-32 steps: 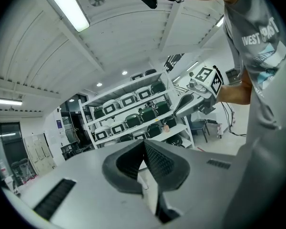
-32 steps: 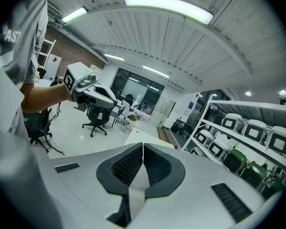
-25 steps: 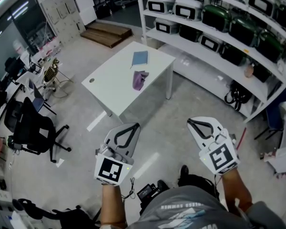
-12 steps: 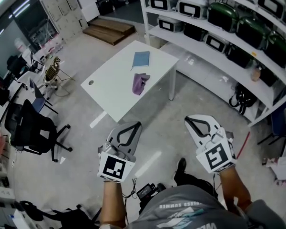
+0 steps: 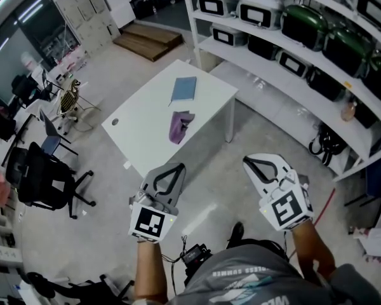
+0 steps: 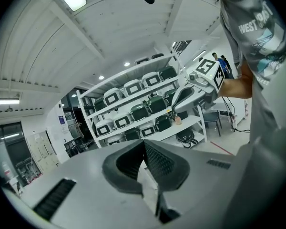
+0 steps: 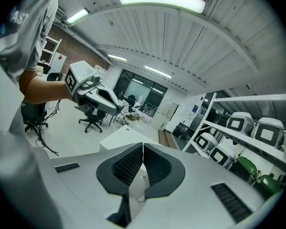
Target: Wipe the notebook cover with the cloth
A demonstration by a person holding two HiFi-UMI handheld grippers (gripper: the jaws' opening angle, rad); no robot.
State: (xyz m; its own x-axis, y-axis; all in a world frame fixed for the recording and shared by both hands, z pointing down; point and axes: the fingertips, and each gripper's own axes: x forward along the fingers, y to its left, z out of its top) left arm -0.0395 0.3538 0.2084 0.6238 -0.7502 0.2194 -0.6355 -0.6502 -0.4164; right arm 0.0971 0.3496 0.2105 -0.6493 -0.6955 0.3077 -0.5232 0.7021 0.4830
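Jaws pressed together and empty, the left gripper (image 5: 173, 171) and right gripper (image 5: 253, 164) hang well short of the table (image 5: 136, 129), cloth (image 5: 180, 126) and notebook (image 5: 183, 89) untouched, wiping not yet begun.

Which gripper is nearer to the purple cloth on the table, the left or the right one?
Left. The left gripper is short of the cloth, in front of the table; the right gripper is farther off to its right.

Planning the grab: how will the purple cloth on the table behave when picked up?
The cloth lies crumpled in folds, so it is probably floppy and would drape. It looks thin, so likely light. On the smooth white table it may slide if pushed.
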